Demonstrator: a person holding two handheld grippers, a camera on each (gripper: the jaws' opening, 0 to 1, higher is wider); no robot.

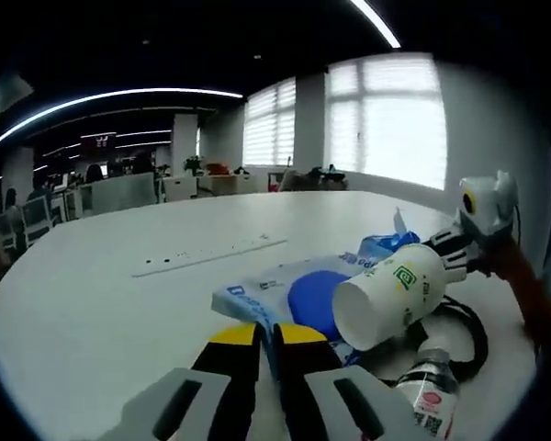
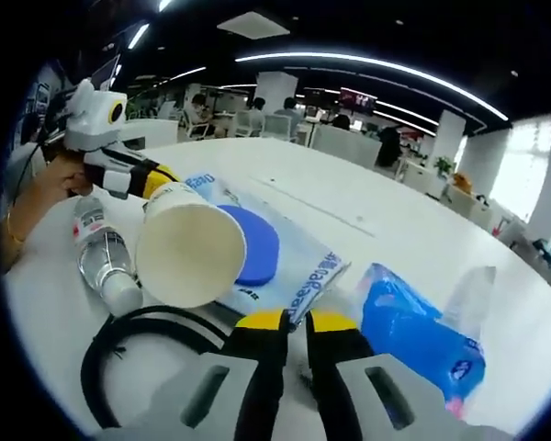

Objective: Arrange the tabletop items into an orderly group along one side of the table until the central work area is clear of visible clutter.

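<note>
Both grippers, left [image 1: 267,335] and right [image 2: 296,322], pinch the white-and-blue plastic wipes pack [image 2: 289,266]; white paper cup [image 2: 190,251] lies at ten o'clock.

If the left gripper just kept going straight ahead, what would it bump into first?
Most likely the flat blue-and-white packet lying right beyond the left gripper, whose jaws look nearly closed. The tipped paper cup sits slightly to the right; depth is hard to judge.

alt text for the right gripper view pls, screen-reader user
A paper cup, held sideways by the left gripper, shows its open mouth above a white table. Around it lie a plastic bottle, a black cable, a blue-and-white pack and a blue bag.
</note>
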